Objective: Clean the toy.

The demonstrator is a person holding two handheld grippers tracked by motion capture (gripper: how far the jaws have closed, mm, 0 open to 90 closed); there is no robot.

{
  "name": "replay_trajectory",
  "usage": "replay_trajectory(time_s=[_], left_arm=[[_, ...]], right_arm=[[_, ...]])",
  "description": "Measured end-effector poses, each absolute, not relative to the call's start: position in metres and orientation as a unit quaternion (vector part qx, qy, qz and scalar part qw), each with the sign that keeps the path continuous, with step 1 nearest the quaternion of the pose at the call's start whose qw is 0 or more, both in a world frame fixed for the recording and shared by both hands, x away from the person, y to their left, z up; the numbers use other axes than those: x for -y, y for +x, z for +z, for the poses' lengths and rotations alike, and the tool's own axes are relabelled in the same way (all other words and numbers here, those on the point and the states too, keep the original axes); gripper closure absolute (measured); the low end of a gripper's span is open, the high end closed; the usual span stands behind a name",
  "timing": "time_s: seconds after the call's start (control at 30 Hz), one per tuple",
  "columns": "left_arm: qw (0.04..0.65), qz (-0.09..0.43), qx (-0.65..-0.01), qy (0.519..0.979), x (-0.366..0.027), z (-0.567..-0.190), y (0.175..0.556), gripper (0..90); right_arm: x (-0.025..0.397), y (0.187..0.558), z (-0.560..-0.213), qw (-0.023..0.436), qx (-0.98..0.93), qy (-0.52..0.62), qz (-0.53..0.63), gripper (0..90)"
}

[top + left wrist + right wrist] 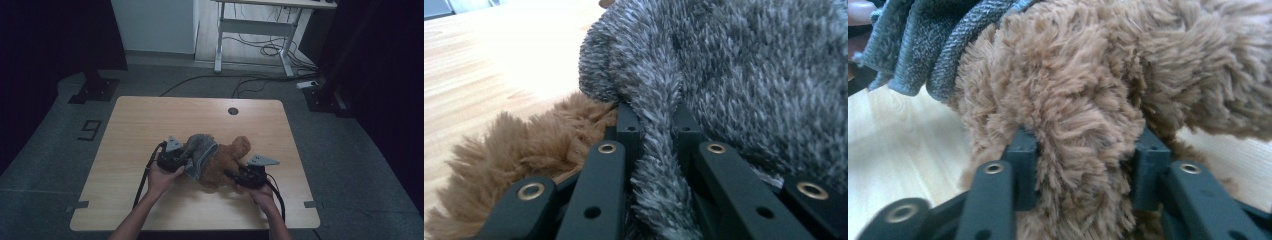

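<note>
A brown plush teddy bear (227,160) lies in the middle of the wooden table (140,125), with a grey fuzzy garment (202,152) draped over its left part. My left gripper (186,162) sits at the bear's left, shut on a fold of the grey garment (659,165); brown fur (519,150) lies beside its jaws. My right gripper (235,176) is at the bear's near right side. Its jaws are closed on a thick limb of the brown bear (1083,150), with the grey garment's hem (923,50) beyond at upper left.
The table has a round cable hole (233,111) near its far edge. Bare wood surrounds the bear on all sides. Beyond the table stand a white desk frame (255,30) with loose cables on the floor and black stand bases (94,90) at left and right.
</note>
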State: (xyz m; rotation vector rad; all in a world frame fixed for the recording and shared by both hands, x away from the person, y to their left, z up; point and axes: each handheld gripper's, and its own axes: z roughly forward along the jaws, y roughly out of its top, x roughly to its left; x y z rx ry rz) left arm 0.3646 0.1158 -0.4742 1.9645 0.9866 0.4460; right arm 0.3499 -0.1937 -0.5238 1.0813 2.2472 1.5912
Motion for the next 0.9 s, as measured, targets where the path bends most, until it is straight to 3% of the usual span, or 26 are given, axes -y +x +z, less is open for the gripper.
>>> replay_trajectory(time_s=[0.23,0.43,0.63,0.9], left_arm=[[0.454,0.175,-0.400,0.776,-0.123,-0.480,0.351,79.6],[0.461,0.182,-0.398,0.772,-0.124,-0.484,0.343,79.6],[0.461,0.177,-0.404,0.770,-0.126,-0.483,0.338,79.5],[0.449,0.183,-0.396,0.780,-0.103,-0.446,0.345,78.9]], right_arm=[[0.209,0.345,-0.520,0.065,-0.742,0.374,0.553,30.8],[0.197,0.354,-0.517,0.054,-0.744,0.370,0.553,24.0],[0.187,0.355,-0.526,0.036,-0.755,0.377,0.535,48.5],[0.189,0.347,-0.531,0.047,-0.765,0.370,0.525,56.6]])
